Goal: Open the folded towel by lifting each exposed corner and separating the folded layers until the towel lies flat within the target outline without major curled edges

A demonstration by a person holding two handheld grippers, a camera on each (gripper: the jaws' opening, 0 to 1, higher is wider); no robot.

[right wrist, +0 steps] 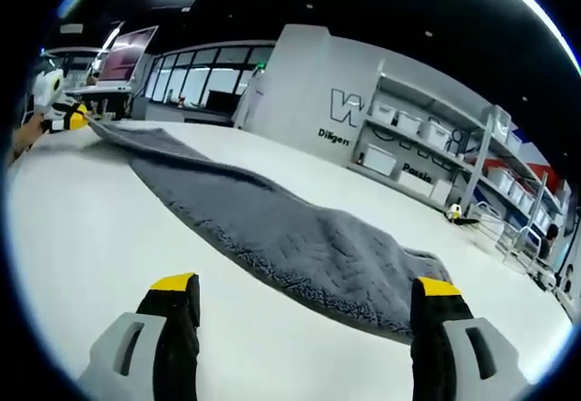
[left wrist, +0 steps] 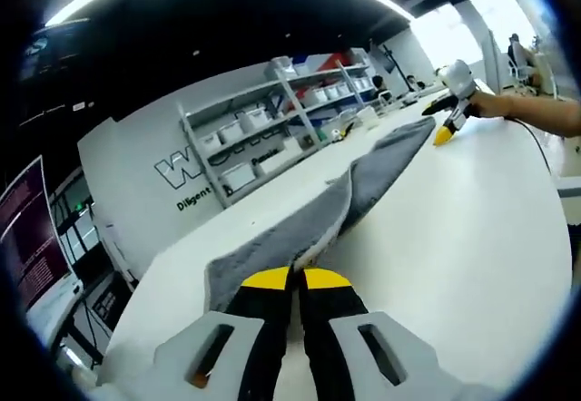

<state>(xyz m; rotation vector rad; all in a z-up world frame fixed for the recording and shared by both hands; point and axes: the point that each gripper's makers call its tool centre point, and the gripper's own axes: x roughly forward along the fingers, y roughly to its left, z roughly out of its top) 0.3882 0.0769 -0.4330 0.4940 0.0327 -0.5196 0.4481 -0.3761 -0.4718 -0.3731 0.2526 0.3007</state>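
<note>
Stretching long and grey, towel [left wrist: 363, 188] is pinched by left hand-held gripper [left wrist: 297, 279]; right hand-held gripper [right wrist: 307, 285] gapes wide.

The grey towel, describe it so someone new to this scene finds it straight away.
Look at the big white table in front of the storage shelves. The grey towel lies stretched across it as a long strip, the left gripper clamping one end. It is the only dark, fuzzy cloth there.

Towel [right wrist: 272, 229]: grey cloth, matt, napped pile, rough along its near edge; table [right wrist: 82, 238]: white, smooth, faintly glossy; left gripper [left wrist: 295, 279]: matt black jaws, yellow tips, grey plastic housing; right gripper [right wrist: 304, 292]: same finish; far shelving [left wrist: 272, 129]: pale bins, plastic-looking.
</note>
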